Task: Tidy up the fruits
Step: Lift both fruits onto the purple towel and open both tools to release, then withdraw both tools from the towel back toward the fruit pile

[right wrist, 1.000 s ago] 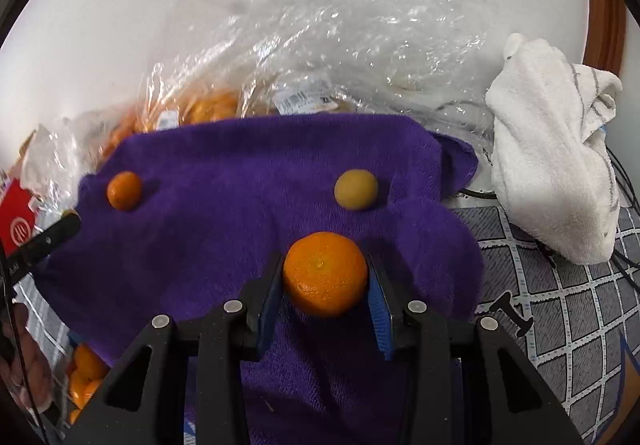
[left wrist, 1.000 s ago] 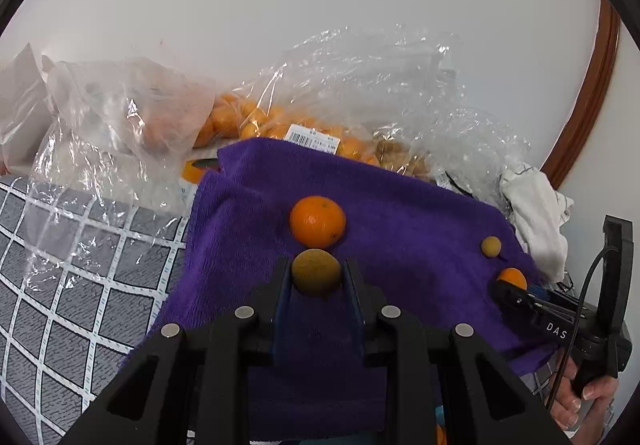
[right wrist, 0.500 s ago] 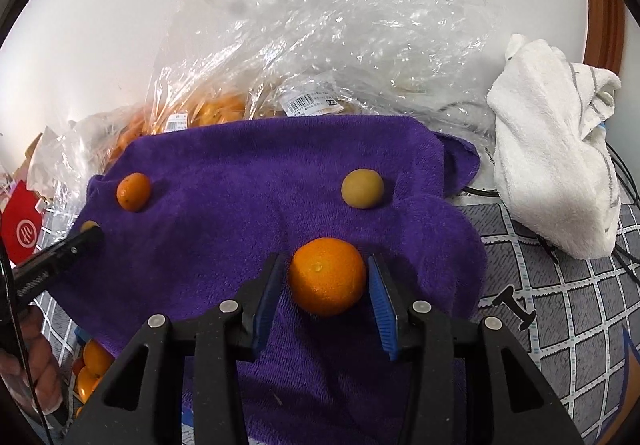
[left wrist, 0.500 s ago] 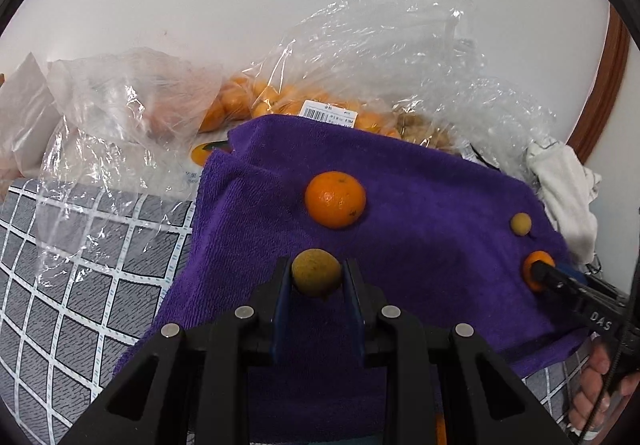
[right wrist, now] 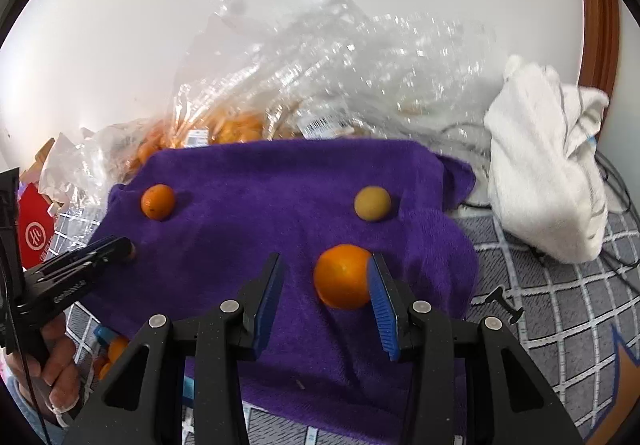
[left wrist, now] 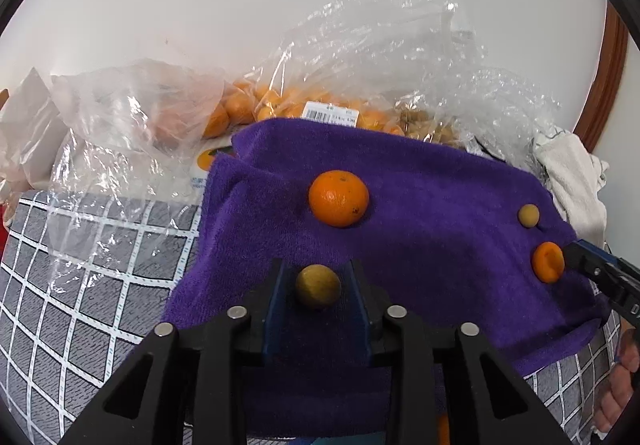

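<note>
Since the previous frame both tongs have spread: my right tongs (right wrist: 326, 279) released the orange (right wrist: 343, 276), now against their right finger, and my left tongs (left wrist: 318, 285) loosely flank the brown fruit (left wrist: 318, 286) on the purple towel (right wrist: 256, 213).

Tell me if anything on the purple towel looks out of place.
Nothing spilled or damaged. Four fruits sit on the towel. The one oddity: the orange sits off-centre in the open right tongs, against the right finger.

Purple towel (left wrist: 420, 245), orange mandarin (left wrist: 338, 198), perhaps yellowish-brown fruit (left wrist: 318, 286)
</note>
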{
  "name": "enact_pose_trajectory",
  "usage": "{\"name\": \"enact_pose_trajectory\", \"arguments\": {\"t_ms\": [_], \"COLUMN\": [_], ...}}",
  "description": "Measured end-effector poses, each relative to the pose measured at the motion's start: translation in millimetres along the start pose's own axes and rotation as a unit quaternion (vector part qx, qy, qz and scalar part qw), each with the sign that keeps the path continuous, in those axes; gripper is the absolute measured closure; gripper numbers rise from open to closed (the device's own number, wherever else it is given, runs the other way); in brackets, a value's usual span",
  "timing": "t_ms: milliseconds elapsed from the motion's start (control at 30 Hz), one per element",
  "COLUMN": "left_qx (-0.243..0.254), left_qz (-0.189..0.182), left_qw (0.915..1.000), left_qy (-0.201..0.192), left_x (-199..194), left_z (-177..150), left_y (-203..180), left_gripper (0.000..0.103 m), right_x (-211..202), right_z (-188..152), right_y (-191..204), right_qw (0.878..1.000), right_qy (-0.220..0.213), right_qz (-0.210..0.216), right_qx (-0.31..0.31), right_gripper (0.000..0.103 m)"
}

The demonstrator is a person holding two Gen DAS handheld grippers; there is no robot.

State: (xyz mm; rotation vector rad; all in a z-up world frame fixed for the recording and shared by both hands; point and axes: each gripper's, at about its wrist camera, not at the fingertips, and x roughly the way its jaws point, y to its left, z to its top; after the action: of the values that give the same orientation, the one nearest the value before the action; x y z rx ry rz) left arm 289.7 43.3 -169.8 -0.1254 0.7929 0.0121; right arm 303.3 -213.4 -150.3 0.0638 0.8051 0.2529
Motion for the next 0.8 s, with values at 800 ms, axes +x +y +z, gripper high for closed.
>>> {"name": "enact_pose_trajectory", "arguments": {"t_ms": [800], "left_qx": [0.016], "left_qz": [0.011], "left_qw": [0.9987], "left_qy": [-0.048], "left_x": [-109.8], "left_z": [-11.5], "left_y": [3.2], "left_gripper": [0.059], "right_x": [-73.4], "right_z": [-59.0], "right_y": [70.7], "right_qw": [0.998], "right_qy": [0.017], "right_qz": [0.025], "right_qx": [-0.052], "right_gripper": [0.056]}}
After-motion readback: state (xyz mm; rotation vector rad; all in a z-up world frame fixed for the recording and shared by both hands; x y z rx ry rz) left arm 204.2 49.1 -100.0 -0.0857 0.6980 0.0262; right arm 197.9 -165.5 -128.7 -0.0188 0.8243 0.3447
